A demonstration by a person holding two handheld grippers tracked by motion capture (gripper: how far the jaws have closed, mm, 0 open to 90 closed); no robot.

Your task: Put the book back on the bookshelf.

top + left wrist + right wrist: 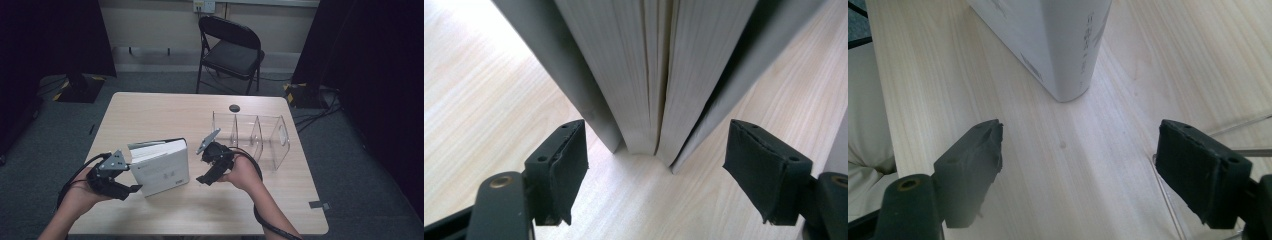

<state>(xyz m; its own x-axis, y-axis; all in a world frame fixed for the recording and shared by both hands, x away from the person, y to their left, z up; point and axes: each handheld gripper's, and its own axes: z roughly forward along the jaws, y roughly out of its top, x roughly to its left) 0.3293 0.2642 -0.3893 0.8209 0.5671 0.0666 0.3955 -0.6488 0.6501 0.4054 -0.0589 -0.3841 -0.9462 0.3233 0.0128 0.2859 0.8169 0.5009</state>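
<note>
A thick grey book (162,167) stands upright on the wooden table (150,115), left of centre. In the left gripper view its page edges (659,75) face me, the covers fanned slightly apart. My left gripper (131,177) sits at that page side, open, with a jaw on either side of the book's lower corner (656,175) and a gap to each cover. My right gripper (202,169) hovers at the book's right, facing the spine (1073,50). It is open (1078,175), a short way from the book, with bare table between its jaws.
A clear plastic divider rack (260,135) stands on the table just right of my right hand; its edge (1168,200) lies by the right jaw. A black cable hole (234,108) is near the far edge. A folding chair (232,50) stands beyond the table.
</note>
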